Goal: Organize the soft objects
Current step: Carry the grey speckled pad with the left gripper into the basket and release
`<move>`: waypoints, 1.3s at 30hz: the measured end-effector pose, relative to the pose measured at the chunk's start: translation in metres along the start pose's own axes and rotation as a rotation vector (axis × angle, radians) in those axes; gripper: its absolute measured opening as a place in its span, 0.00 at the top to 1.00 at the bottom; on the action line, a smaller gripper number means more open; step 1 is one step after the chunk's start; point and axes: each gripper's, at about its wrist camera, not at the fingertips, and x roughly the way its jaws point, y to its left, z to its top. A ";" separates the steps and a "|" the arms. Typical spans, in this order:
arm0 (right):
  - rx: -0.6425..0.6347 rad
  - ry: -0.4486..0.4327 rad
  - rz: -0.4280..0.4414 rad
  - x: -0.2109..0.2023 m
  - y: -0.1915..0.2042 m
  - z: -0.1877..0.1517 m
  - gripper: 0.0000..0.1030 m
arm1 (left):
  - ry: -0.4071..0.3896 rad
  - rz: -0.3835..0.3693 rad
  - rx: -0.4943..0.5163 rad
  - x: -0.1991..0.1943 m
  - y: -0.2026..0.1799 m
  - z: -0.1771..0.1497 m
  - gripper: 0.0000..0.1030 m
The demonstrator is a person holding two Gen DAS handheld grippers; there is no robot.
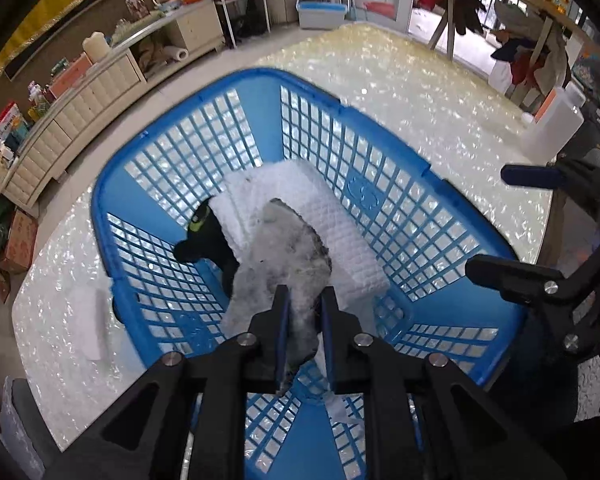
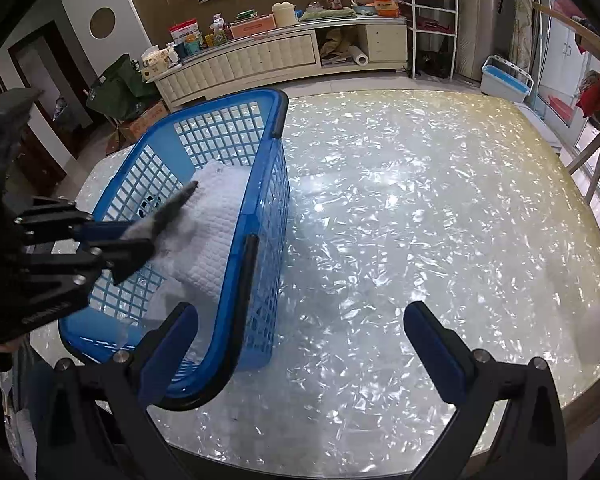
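My left gripper (image 1: 305, 312) sits inside the blue basket (image 2: 236, 248), hemmed by lattice walls (white cloth (image 1: 320, 208) underneath). Right of the basket, the shimmering table (image 2: 440, 208) lies open before my right gripper (image 2: 300, 332).

Left gripper (image 1: 305, 312) tilted steeply down into basket (image 1: 440, 216), clamped on grey cloth (image 1: 284, 256). Right gripper (image 2: 300, 344) spread wide, empty, beside basket.

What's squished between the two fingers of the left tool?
In the left wrist view, a fluffy grey-and-white soft cloth is pinched in the left tool, hanging over the white quilted pad inside the blue plastic basket.
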 end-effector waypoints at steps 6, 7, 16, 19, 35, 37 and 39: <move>0.002 -0.011 0.008 0.007 0.008 -0.002 0.00 | 0.091 -0.012 -0.009 0.024 0.002 0.005 0.87; 0.004 -0.011 0.014 0.009 0.008 -0.003 0.00 | 0.102 -0.012 -0.018 0.027 0.003 0.006 0.87; 0.004 0.000 0.046 0.014 0.010 0.000 0.00 | 0.164 -0.039 -0.029 0.045 0.005 0.012 0.87; 0.012 -0.001 0.055 0.016 0.009 0.001 0.00 | 0.171 -0.042 -0.026 0.049 0.003 0.012 0.87; 0.037 -0.012 0.085 0.001 0.008 -0.002 0.00 | 0.159 -0.015 -0.009 0.054 -0.008 0.001 0.70; 0.038 -0.017 0.085 -0.003 0.008 -0.004 0.00 | 0.146 -0.012 -0.011 0.048 -0.009 0.000 0.55; 0.038 -0.018 0.082 -0.008 0.009 -0.005 0.00 | 0.129 -0.001 -0.001 0.041 -0.013 -0.001 0.44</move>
